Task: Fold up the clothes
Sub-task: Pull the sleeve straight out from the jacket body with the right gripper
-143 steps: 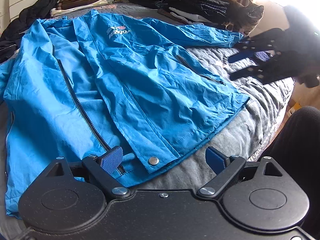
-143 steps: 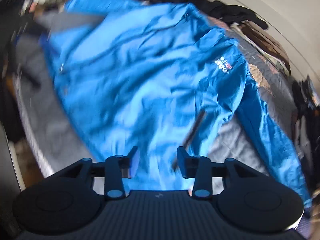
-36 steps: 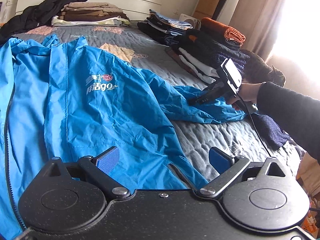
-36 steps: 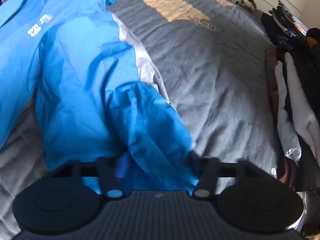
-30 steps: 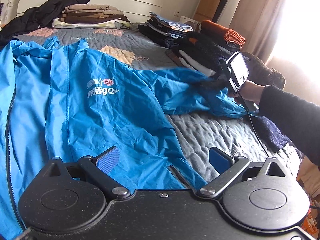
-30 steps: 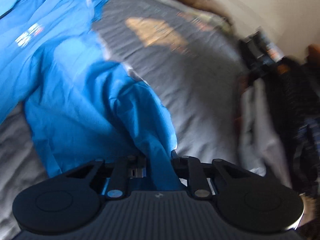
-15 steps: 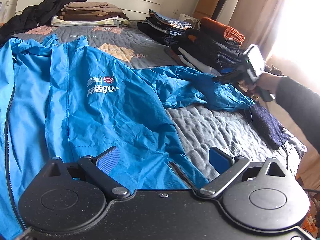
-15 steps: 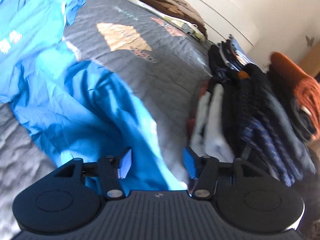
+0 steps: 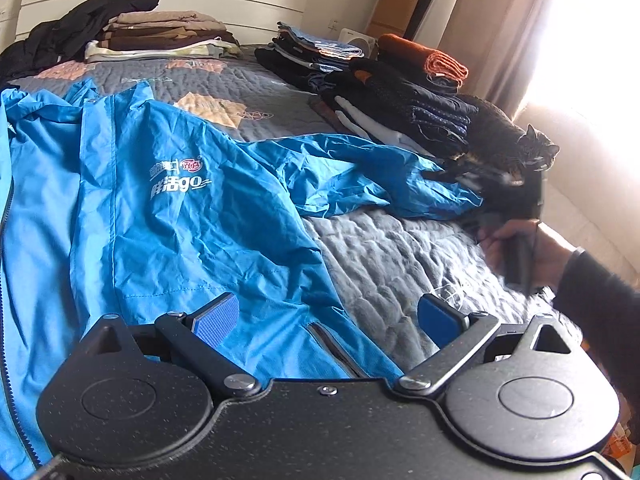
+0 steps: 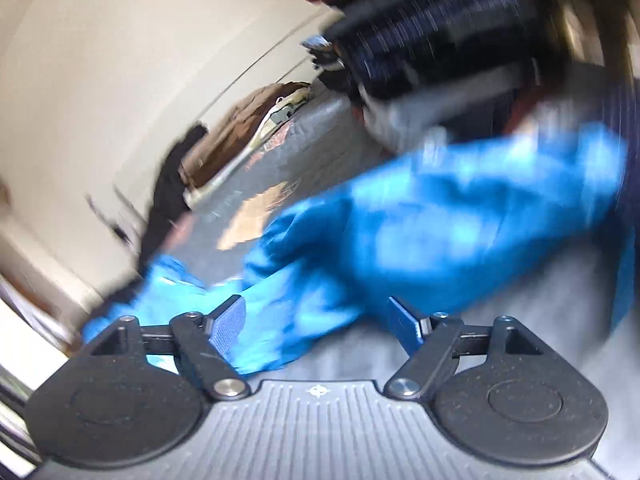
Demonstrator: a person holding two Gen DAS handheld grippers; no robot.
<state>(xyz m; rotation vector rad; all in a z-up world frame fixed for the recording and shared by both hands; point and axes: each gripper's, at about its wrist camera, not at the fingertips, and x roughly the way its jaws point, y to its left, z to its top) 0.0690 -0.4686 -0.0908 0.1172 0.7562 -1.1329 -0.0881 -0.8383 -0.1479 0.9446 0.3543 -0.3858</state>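
A bright blue jacket (image 9: 168,200) with a white chest logo lies open on the grey quilted bed (image 9: 392,256). Its sleeve (image 9: 372,172) stretches out flat to the right, ending near the clothes stacks. My left gripper (image 9: 326,316) hovers open over the jacket's lower hem with nothing between its blue pads. My right gripper (image 10: 316,322) is open and empty, and its view is heavily blurred, with the blue sleeve (image 10: 420,220) lying ahead of it. In the left wrist view a person's hand (image 9: 520,248) holds that gripper low at the bed's right edge.
Folded clothes stacks (image 9: 404,96) line the bed's right side, and another pile (image 9: 160,36) sits by the headboard with dark garments (image 9: 60,36). A cat (image 9: 504,140) stands beside the right stack, close to the sleeve end. A bright window lies to the right.
The right gripper pulled the sleeve outward, opened and let it go, then swung down toward the bed's right edge. The sleeve now lies stretched out. The left gripper has barely moved.
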